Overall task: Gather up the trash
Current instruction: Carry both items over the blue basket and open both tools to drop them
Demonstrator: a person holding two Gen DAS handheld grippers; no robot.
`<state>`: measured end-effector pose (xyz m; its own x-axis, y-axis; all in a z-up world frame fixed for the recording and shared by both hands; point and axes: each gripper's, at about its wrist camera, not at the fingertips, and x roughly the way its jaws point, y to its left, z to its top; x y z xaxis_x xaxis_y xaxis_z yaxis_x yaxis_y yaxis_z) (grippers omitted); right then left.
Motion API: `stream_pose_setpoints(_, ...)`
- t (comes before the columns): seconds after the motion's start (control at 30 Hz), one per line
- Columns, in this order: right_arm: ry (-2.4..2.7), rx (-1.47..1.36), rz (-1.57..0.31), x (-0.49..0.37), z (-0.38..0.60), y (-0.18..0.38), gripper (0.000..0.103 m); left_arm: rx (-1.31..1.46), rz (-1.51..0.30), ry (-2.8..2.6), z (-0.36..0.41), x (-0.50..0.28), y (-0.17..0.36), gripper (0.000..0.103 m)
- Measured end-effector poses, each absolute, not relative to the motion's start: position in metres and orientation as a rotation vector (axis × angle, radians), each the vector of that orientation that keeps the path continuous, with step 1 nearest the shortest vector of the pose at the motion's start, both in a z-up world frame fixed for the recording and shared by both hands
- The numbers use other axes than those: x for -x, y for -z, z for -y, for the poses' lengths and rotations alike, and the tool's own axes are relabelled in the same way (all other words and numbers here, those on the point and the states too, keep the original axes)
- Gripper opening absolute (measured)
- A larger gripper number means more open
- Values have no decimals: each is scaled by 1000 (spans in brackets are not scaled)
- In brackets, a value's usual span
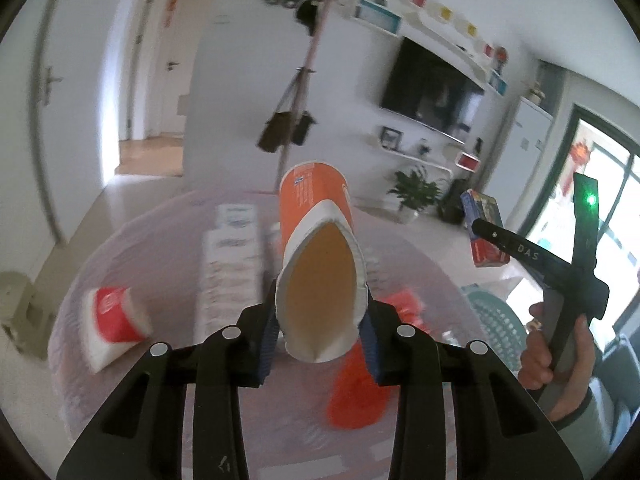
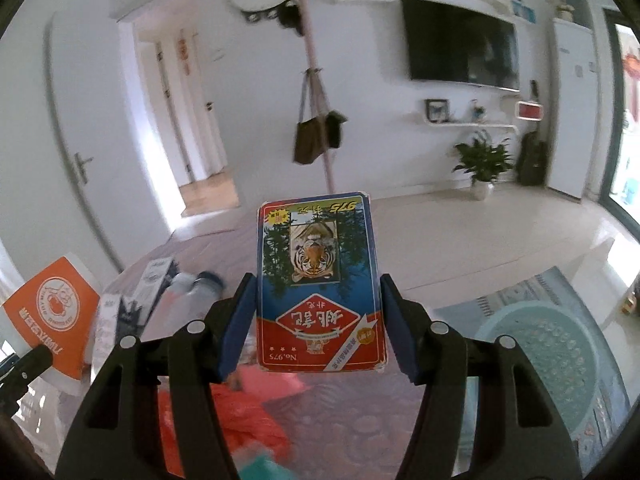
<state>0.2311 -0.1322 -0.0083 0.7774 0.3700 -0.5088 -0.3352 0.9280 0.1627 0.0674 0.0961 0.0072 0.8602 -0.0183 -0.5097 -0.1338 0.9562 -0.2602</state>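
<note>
My left gripper point(image 1: 320, 320) is shut on a squashed orange paper cup point(image 1: 316, 240) and holds it above the round table point(image 1: 140, 240). My right gripper point(image 2: 316, 320) is shut on a blue and red playing-card box point(image 2: 320, 280) with a tiger picture, held above the table. In the left wrist view the card box point(image 1: 482, 232) shows at the right, ahead of the hand. In the right wrist view the orange cup point(image 2: 52, 316) shows at the left edge.
On the table lie a red and white cup point(image 1: 112, 320), white leaflets point(image 1: 232, 264), an orange wrapper point(image 1: 356, 392) and a crumpled grey item point(image 2: 192, 284). A teal plastic basket point(image 2: 556, 360) stands low at the right. A coat rack point(image 2: 316, 120) stands beyond the table.
</note>
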Motion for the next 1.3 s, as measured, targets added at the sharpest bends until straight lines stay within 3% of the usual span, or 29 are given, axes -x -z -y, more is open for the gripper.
stream_pose_setpoints(0.33,-57,-97,-525,-228,272,15,58,183,-571,151,20,-135,-25,34)
stream_pose_setpoints(0.67,123,-250,-807,-243,378,119,58,159,-755,377,149,-209,21,35)
stream_pose_setpoints(0.87,123,-251,-905,-247,383,162,58,150,-878,406,185,-242,64,36)
stream_pose_setpoints(1.17,122,-266,-929,-248,385,168,59,113,-959,399,206,-259,100,43)
stream_pose_setpoints(1.3,120,-309,-928,-249,397,164,60,118,-958,402,203,-261,99,54)
